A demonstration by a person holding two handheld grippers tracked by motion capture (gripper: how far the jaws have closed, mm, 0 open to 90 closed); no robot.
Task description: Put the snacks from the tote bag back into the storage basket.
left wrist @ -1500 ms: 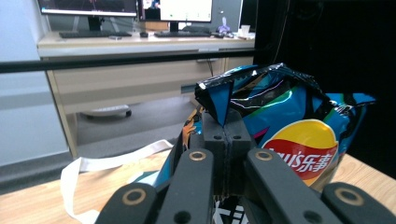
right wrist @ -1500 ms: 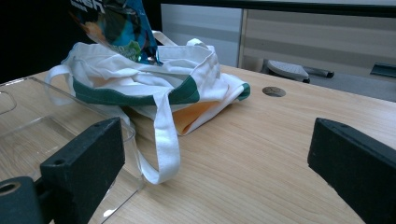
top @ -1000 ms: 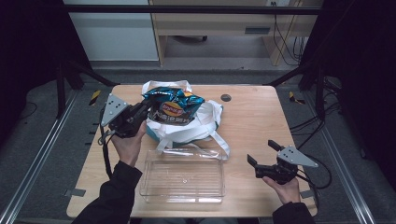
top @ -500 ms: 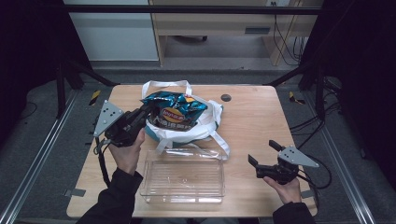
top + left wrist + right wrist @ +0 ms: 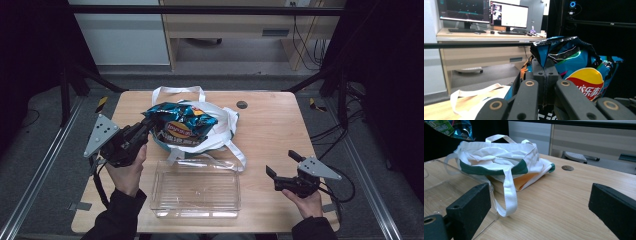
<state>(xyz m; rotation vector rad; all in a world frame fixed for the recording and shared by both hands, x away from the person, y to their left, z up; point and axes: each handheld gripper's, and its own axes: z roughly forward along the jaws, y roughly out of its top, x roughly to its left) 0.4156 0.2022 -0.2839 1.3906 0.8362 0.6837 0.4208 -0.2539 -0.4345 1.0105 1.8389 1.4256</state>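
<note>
Jaws of the left gripper (image 5: pixel 148 123) are clamped on the crinkled top edge of a shiny blue foil crisp bag with a yellow-and-red logo (image 5: pixel 184 129); jaws of the right gripper (image 5: pixel 281 170) stand wide apart with nothing between them.

From the left gripper view, the black jaws meet flat against each other with the bag's (image 5: pixel 576 67) folded seam pinched at their tips, and the bag hangs beyond them, lifted above a white cloth tote bag with a green band (image 5: pixel 220 131). Just beside the left jaws, toward the person, a clear plastic rectangular tray (image 5: pixel 196 189) lies on the pale wooden surface (image 5: pixel 270 125). Ahead of the right jaws lies the tote (image 5: pixel 499 160), its loose strap trailing toward them.
</note>
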